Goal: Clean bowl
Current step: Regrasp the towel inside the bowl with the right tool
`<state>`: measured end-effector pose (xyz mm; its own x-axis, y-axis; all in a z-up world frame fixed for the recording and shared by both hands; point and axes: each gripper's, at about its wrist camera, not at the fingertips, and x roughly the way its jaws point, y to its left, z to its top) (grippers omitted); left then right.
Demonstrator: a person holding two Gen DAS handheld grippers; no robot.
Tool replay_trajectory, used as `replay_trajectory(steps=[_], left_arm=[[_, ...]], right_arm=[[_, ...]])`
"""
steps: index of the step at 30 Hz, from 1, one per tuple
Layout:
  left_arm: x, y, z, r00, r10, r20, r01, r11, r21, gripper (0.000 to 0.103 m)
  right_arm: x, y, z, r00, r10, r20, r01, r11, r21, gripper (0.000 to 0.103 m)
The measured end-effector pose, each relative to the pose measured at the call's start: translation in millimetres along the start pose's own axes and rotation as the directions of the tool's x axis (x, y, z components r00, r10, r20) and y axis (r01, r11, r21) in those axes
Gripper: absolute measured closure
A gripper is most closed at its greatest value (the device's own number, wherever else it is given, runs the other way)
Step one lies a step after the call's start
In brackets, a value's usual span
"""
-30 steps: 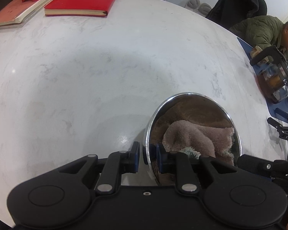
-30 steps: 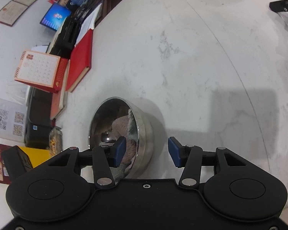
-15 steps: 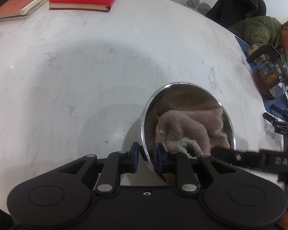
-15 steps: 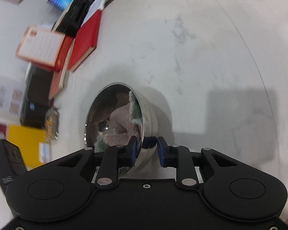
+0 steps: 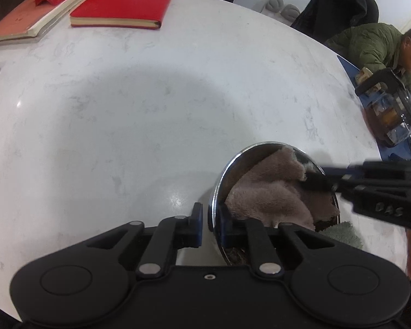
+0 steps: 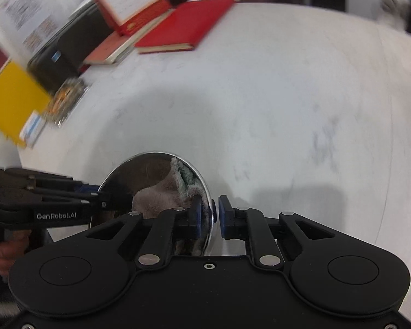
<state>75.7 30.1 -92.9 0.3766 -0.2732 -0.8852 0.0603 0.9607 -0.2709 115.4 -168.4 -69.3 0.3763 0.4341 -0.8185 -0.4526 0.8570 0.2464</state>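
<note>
Looking along the left gripper (image 5: 211,226), its jaws are clamped on the near rim of the steel bowl (image 5: 219,181), which sits on the white marble table (image 5: 150,109) with a pinkish cloth (image 5: 268,192) inside. From the right gripper (image 6: 215,213), the jaws straddle the bowl's (image 6: 150,170) rim, having just eased apart slightly; whether the pads press it I cannot tell.

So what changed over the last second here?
The right tool, open beside the bowl a second ago, rolled and closed over its rim, then eased slightly; the cloth shifted inside the bowl. The left tool kept its grip on the opposite rim, and the bowl stayed on the table.
</note>
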Motion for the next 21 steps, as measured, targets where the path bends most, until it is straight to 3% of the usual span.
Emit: replay_trajectory(steps=[1, 3, 5, 9, 13, 16, 18, 19, 21], left_arm=[[0, 0, 0, 1.000, 0.000, 0.000, 0.000, 1.000, -0.002, 0.093], [0, 1, 0, 1.000, -0.003, -0.001, 0.003, 1.000, 0.000, 0.093], [0, 1, -1, 1.000, -0.006, -0.002, 0.006, 1.000, 0.002, 0.093], [0, 1, -1, 1.000, -0.012, -0.003, 0.012, 1.000, 0.007, 0.093], [0, 2, -1, 1.000, -0.017, -0.005, 0.017, 1.000, 0.011, 0.093], [1, 3, -1, 1.000, -0.023, -0.008, 0.023, 1.000, 0.010, 0.093], [1, 3, -1, 1.000, -0.027, -0.009, 0.027, 1.000, 0.008, 0.093], [2, 3, -1, 1.000, -0.029, -0.010, 0.029, 1.000, 0.009, 0.093], [1, 4, -1, 0.999, -0.033, -0.010, 0.033, 0.999, 0.010, 0.093]], right_arm=[[-7, 3, 0, 1.000, -0.014, 0.021, 0.014, 0.999, -0.029, 0.071], [-29, 16, 1, 0.997, -0.023, 0.080, 0.032, 0.992, -0.121, 0.071], [-40, 34, 1, 0.997, 0.005, 0.078, 0.013, 0.973, -0.232, 0.062], [-22, 70, -4, 0.999, -0.011, -0.033, -0.005, 0.892, -0.451, 0.059], [9, 77, -5, 0.991, -0.034, -0.128, -0.036, 0.859, -0.511, 0.059], [28, 73, -6, 0.981, -0.049, -0.188, -0.054, 0.861, -0.505, 0.065], [35, 69, -8, 0.976, -0.041, -0.214, -0.068, 0.876, -0.478, 0.079], [35, 68, -8, 0.976, -0.042, -0.215, -0.065, 0.882, -0.467, 0.094], [29, 68, -9, 0.980, -0.051, -0.192, -0.046, 0.882, -0.469, 0.094]])
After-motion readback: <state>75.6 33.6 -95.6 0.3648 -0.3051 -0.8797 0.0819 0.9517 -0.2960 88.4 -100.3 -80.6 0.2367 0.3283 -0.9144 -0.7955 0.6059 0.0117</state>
